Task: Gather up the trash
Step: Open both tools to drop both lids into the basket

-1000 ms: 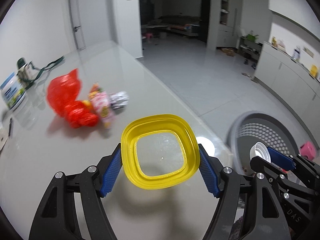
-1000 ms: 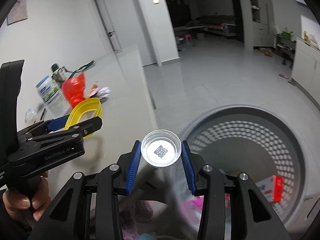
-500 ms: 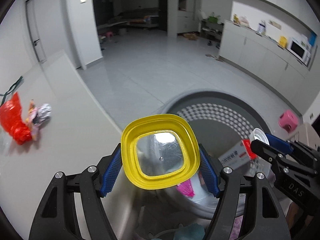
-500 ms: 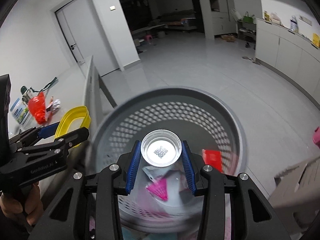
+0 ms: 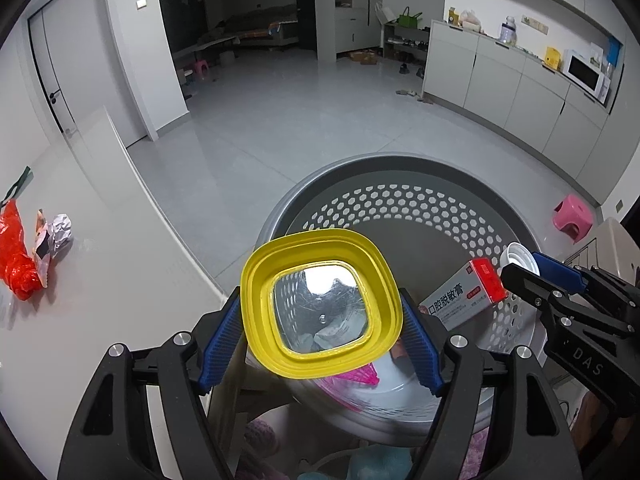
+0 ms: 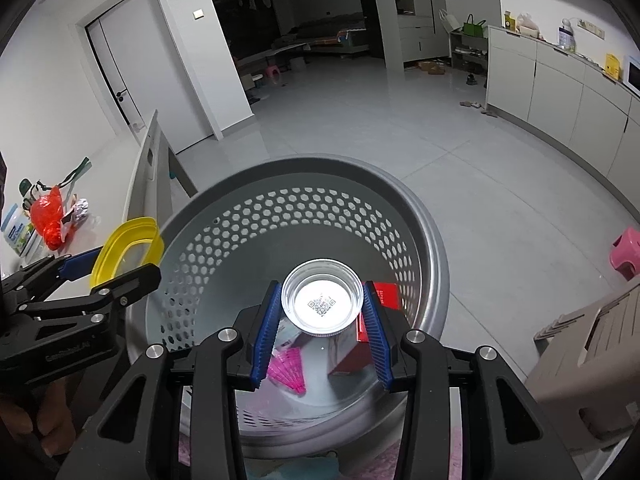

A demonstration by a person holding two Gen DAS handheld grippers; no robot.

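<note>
My left gripper (image 5: 320, 316) is shut on a yellow square lid with a clear middle (image 5: 256, 292), held over the near left rim of the grey perforated trash basket (image 5: 400, 204). My right gripper (image 6: 322, 312) is shut on a small round clear cap with a QR code (image 6: 322, 302), held above the basket's (image 6: 296, 176) inside. In the basket lie a white and red medicine box (image 5: 460, 298) and a pink wrapper (image 6: 286, 366). On the white table (image 5: 100, 280) at the left lie a red plastic bag (image 5: 14, 252), a snack wrapper and a crumpled foil ball (image 5: 60, 230).
A pink stool (image 5: 572, 216) stands on the floor at the right. A beige box (image 6: 588, 348) sits right of the basket. White cabinets (image 5: 520, 92) with a microwave line the right wall. A white tub (image 6: 16, 234) stands on the table.
Both grippers have swung right from the table to over the basket, carrying the lid and the cap. The table trash has slid to the far left of both views.
</note>
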